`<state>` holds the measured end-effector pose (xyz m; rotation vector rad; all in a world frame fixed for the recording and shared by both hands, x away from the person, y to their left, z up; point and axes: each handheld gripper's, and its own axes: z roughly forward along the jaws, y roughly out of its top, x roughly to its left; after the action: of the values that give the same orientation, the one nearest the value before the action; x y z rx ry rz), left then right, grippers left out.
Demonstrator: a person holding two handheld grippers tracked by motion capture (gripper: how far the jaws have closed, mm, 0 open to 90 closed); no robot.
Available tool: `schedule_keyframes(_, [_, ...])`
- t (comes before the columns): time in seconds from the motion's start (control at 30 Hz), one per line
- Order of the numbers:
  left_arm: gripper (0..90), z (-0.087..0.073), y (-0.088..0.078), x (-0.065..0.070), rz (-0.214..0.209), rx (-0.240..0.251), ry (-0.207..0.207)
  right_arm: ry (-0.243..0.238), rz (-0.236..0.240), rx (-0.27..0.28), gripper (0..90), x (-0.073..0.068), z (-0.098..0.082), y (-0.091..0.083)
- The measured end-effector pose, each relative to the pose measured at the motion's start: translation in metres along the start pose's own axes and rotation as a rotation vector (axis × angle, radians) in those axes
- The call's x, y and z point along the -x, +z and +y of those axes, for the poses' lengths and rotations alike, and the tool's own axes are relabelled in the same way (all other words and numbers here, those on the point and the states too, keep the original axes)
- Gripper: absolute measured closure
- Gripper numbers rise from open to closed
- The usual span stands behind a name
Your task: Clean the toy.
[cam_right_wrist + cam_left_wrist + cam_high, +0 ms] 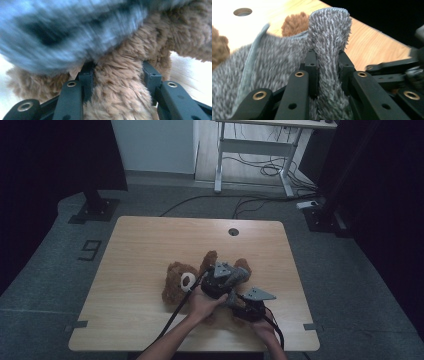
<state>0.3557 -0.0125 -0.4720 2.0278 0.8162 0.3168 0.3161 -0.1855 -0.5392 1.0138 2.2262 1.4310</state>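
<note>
Grey fleece garment (62,30), blurred, hides teddy bear's (120,100) body.

A brown teddy bear (186,282) in a grey fuzzy garment (239,274) lies near the middle of a wooden table (140,250), with both hand-held grippers crowded against it at the front right. The table's far half and whole left side are bare and open for passing. A small round hole (233,231) sits near the far edge.
</note>
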Motion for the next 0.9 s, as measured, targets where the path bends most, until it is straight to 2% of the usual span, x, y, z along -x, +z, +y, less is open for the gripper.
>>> schedule_keyframes(0.23, [76.7, -0.008, -0.016, -0.007, -0.002, 0.019, -0.017, -0.01, 0.005, -0.008, 57.7, -0.002, -0.001, 0.001])
schedule_keyframes(0.37, [76.7, -0.015, -0.03, -0.01, 0.046, 0.043, 0.006, 0.006, 0.009, -0.013, 58.4, -0.002, -0.003, 0.001])
schedule_keyframes(0.4, [76.8, -0.015, -0.03, -0.01, 0.046, 0.043, 0.006, 0.013, 0.011, -0.011, 58.5, -0.001, -0.003, 0.001])
schedule_keyframes(0.43, [76.7, -0.019, -0.038, -0.015, 0.076, 0.049, 0.011, 0.018, 0.013, -0.009, 58.6, -0.001, -0.003, 0.001])
schedule_keyframes(0.53, [76.7, -0.027, -0.053, -0.029, 0.128, 0.045, 0.009, 0.024, 0.015, -0.01, 58.7, 0.0, -0.003, 0.001])
schedule_keyframes(0.57, [76.7, -0.031, -0.058, -0.035, 0.14, 0.049, 0.0, 0.024, 0.016, -0.01, 58.7, 0.0, -0.004, 0.0])
schedule_keyframes(0.6, [76.7, -0.034, -0.065, -0.043, 0.131, 0.063, -0.02, 0.024, 0.017, -0.009, 58.7, 0.001, -0.004, 0.0])
schedule_keyframes(0.7, [76.8, -0.042, -0.086, -0.065, 0.081, 0.117, -0.118, 0.02, 0.017, -0.009, 58.8, 0.0, -0.004, 0.001])
schedule_keyframes(0.73, [76.8, -0.043, -0.091, -0.068, 0.08, 0.13, -0.129, 0.016, 0.015, -0.009, 58.9, 0.0, -0.004, 0.002])
schedule_keyframes(0.8, [76.8, -0.045, -0.104, -0.074, 0.093, 0.159, -0.14, 0.016, 0.01, -0.011, 59.1, 0.0, -0.004, 0.003])
schedule_keyframes(0.9, [77.1, -0.047, -0.124, -0.083, 0.155, 0.189, -0.145, 0.022, 0.01, -0.012, 59.2, 0.0, -0.004, 0.003])
